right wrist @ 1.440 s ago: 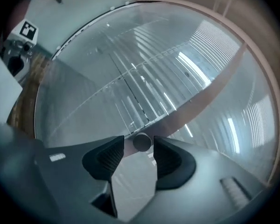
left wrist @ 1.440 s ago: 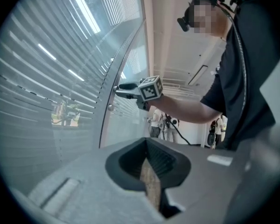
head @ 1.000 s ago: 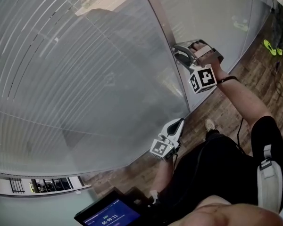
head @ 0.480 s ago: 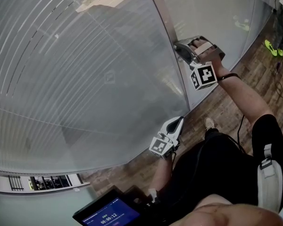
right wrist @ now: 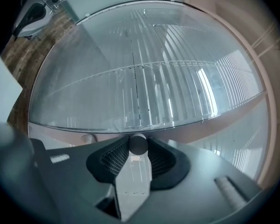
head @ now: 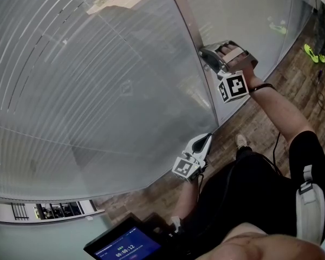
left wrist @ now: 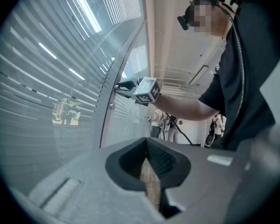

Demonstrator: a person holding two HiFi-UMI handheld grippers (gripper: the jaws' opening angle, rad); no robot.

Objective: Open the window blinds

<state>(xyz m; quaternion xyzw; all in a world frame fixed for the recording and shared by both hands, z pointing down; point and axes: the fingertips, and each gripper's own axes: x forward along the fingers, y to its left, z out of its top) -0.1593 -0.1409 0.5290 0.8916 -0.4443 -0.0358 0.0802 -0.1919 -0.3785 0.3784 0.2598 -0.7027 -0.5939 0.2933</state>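
Note:
Slatted blinds [head: 97, 80] sit closed behind the glass of a tall pane, bounded by a metal frame post [head: 188, 23]. My right gripper [head: 206, 57] reaches level to that post at chest height. In the right gripper view its jaws have just been closing, and a small round grey knob [right wrist: 138, 143] on the frame sits between the pads, touching both; right gripper [right wrist: 138, 149] is shut on it. My left gripper [head: 205, 141] hangs lower near the pane's bottom corner, shut and holding nothing; in its own view the left gripper [left wrist: 151, 171] shows the right gripper [left wrist: 120, 85] at the post.
A wooden floor [head: 271, 91] runs along the glass wall. A tablet screen [head: 124, 245] hangs at my front, bottom of the head view. A person in yellow shoes [head: 312, 54] stands far right. More people [left wrist: 163, 122] stand far down the corridor.
The right gripper's jaws have narrowed onto the knob at the frame post and the gripper has rolled slightly. The left gripper has stayed where it was.

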